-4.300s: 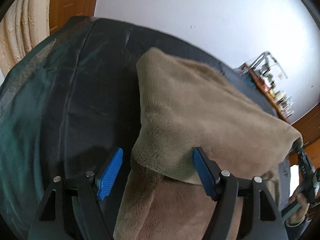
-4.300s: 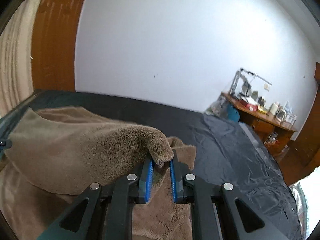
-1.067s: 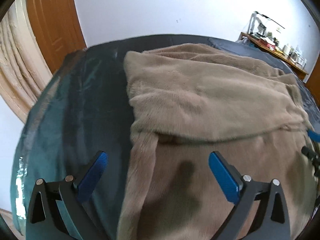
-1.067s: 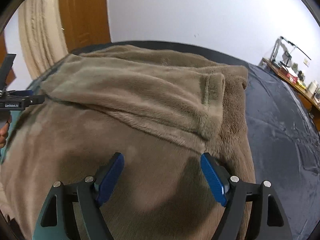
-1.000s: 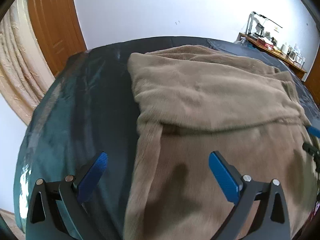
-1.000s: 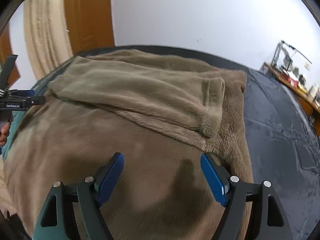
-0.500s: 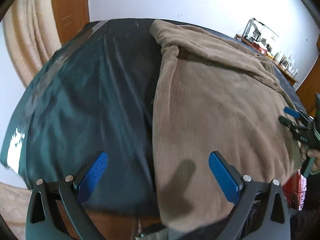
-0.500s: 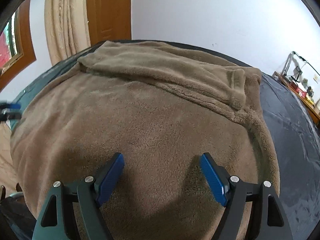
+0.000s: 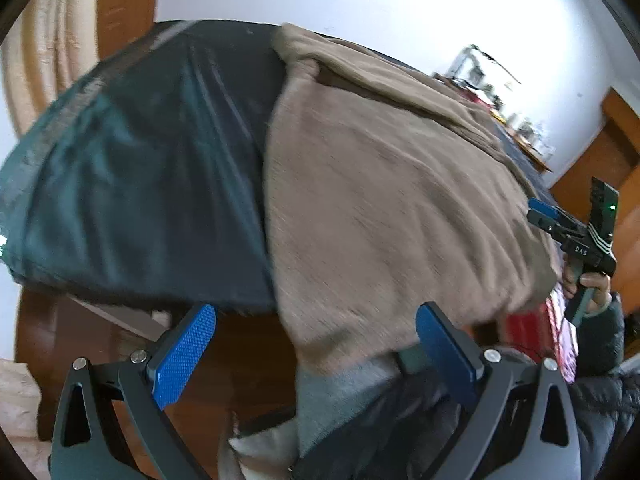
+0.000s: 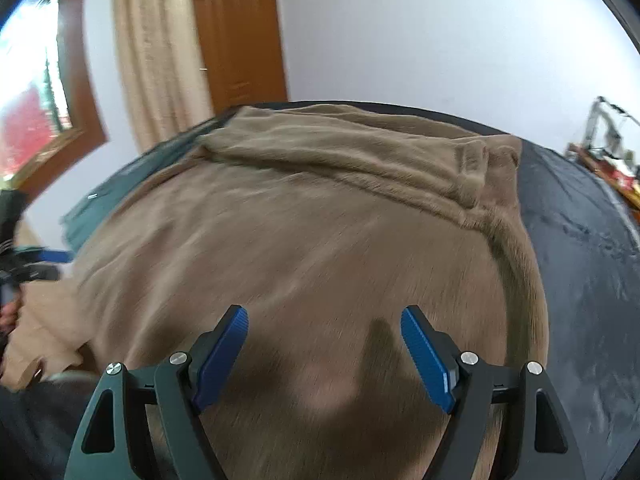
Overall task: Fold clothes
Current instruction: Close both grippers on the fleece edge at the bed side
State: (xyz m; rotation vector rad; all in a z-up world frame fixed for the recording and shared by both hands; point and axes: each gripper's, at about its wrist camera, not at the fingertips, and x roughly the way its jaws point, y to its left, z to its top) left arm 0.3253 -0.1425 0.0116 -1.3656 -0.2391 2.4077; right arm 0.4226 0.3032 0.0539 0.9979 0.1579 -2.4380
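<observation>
A plush brown garment (image 9: 380,184) lies spread on a dark-covered bed (image 9: 140,160), its far part folded back toward me (image 10: 360,152) and its near hem hanging over the bed's front edge. My left gripper (image 9: 316,340) is open, low in front of the bed's edge near the hanging hem, holding nothing. Above the near part of the garment my right gripper (image 10: 324,344) is open and empty. The right gripper also shows at the right in the left wrist view (image 9: 560,224), in a person's hand (image 9: 592,284).
A wooden door (image 10: 240,32) and beige curtain (image 10: 156,52) stand behind the bed at the left. A cluttered desk (image 10: 608,160) sits at the far right. Bare dark cover (image 10: 588,240) lies right of the garment. A person's dark clothing (image 9: 400,420) is close below the left gripper.
The right gripper let go of the folded-over part, which now lies flat on the garment. Both grippers pulled back toward the bed's near edge, the left one dropping below it.
</observation>
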